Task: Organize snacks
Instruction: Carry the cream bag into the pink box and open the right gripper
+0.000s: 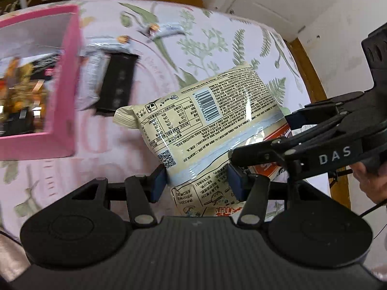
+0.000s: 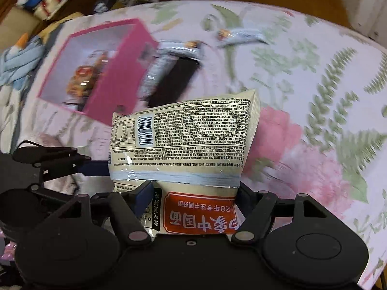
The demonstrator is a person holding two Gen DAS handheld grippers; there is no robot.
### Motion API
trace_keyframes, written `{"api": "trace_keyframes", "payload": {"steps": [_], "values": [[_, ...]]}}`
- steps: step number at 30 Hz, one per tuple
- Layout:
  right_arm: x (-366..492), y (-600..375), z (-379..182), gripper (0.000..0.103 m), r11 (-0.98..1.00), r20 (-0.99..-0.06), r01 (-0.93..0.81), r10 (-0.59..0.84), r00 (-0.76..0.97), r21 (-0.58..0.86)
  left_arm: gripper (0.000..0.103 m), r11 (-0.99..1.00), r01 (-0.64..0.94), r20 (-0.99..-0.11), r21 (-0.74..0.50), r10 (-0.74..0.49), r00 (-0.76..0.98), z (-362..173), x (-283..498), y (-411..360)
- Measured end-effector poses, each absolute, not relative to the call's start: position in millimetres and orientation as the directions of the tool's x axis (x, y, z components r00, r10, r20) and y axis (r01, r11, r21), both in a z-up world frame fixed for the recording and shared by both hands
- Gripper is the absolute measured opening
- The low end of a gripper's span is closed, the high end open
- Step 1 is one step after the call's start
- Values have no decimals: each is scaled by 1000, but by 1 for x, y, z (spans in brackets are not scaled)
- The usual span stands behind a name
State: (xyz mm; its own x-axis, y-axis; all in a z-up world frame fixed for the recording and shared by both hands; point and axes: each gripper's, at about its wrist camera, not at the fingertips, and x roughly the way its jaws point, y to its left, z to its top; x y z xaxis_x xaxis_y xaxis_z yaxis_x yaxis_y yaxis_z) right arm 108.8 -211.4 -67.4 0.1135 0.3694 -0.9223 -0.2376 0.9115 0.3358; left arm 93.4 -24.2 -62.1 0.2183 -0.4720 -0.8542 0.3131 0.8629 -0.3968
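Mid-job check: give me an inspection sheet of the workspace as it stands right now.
Surface: floral bedspread, pink and green print.
Job's things: cream noodle packet held off the bed; pink box with snacks inside; black packet and silver wrappers lying beside the box.
Clutter: light blue cloth at the bed's edge.
Grippers: left gripper pads on the packet's lower end; right gripper straddles the same packet, grip unclear.
Cables: thin black lead near a hand.
Surroundings: wooden floor, white wall, stored items beyond the bed.
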Motion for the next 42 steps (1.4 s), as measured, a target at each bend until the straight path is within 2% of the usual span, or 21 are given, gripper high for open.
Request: {"api": "trace_keyframes", "payload": {"steps": [9, 13, 16, 21, 28, 33, 42], "values": [[121, -161, -39, 76, 834, -867, -342, 490, 94, 434, 53, 867, 271, -826, -418, -487, 285, -39, 91, 53], [126, -142, -35, 70, 807, -853, -378, 517, 80, 454, 53, 873, 261, -819, -412, -480, 313, -33, 93, 84], [132, -122, -35, 62, 796, -854, -409, 515, 73, 446, 54, 887, 249, -820, -390, -457, 344, -30, 99, 106], [142, -88, -37, 62, 774, -847, -445, 528, 61, 450, 54, 909, 213, -812, -357, -415, 410, -28, 110, 134], [162, -54, -39, 62, 779, -841, -471, 526, 128, 415, 55, 938, 169, -802, -301, -345, 488, -26, 135, 161], [185, -35, -50, 62, 773, -809, -451, 563, 166, 446, 56, 964, 134, -801, -229, -265, 536, -26, 159, 175], [199, -7, -81, 63, 783, -812, -462, 548, 198, 416, 56, 975, 82, -839, -208, -221, 497, -59, 195, 189]]}}
